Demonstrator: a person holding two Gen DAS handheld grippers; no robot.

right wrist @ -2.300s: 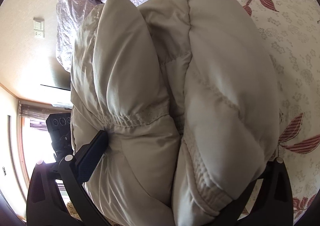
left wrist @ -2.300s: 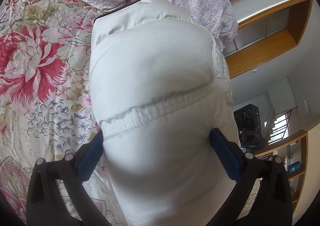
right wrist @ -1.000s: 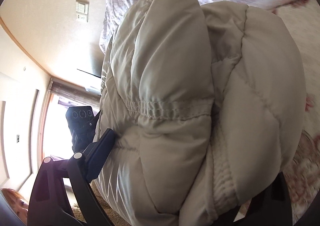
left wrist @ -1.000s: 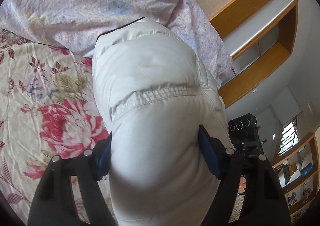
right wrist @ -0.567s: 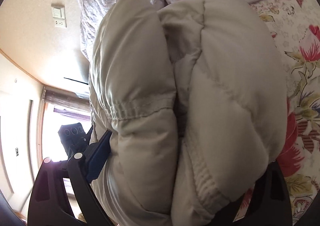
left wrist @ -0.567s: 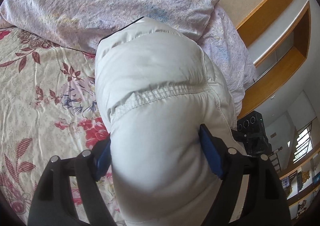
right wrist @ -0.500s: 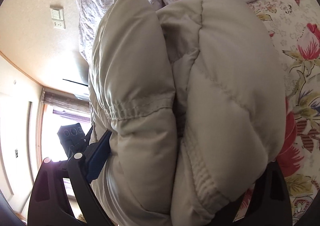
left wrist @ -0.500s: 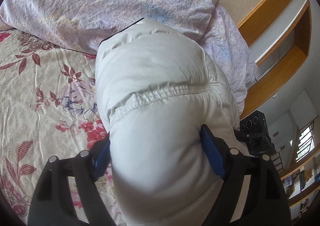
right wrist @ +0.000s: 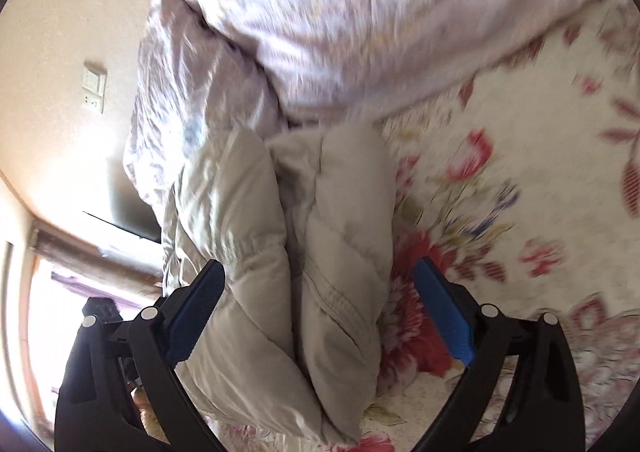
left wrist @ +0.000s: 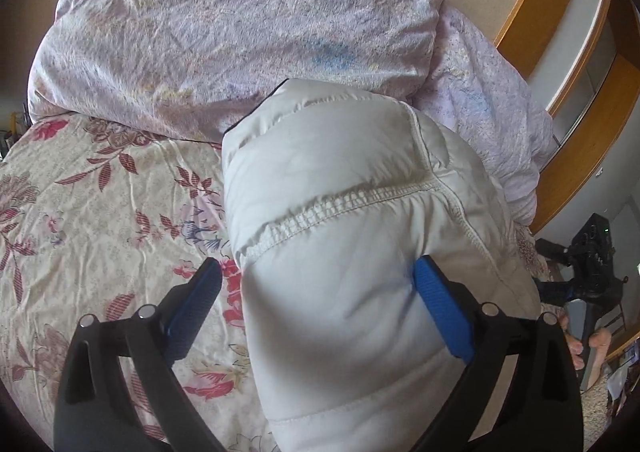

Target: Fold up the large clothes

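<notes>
A folded, puffy off-white down jacket (left wrist: pixel 344 212) lies on the floral bed sheet (left wrist: pixel 92 212), its far end against a lilac pillow (left wrist: pixel 224 24). My left gripper (left wrist: pixel 316 292) is open; the left finger stands clear of the jacket and the right finger touches its side. In the right wrist view the same jacket (right wrist: pixel 288 252) lies between the fingers of my right gripper (right wrist: pixel 320 292), which is open with gaps on both sides. That view is blurred by motion.
Lilac pillows (right wrist: pixel 360 12) lie along the head of the bed. A wooden frame (left wrist: pixel 560 64) and a dark tripod device (left wrist: pixel 592 264) stand past the bed's right side. A wall switch (right wrist: pixel 94 88) and bright window (right wrist: pixel 24 292) show on the left.
Both grippers have opened and let go of the jacket, which now rests on the bed. The right gripper has pulled back from it.
</notes>
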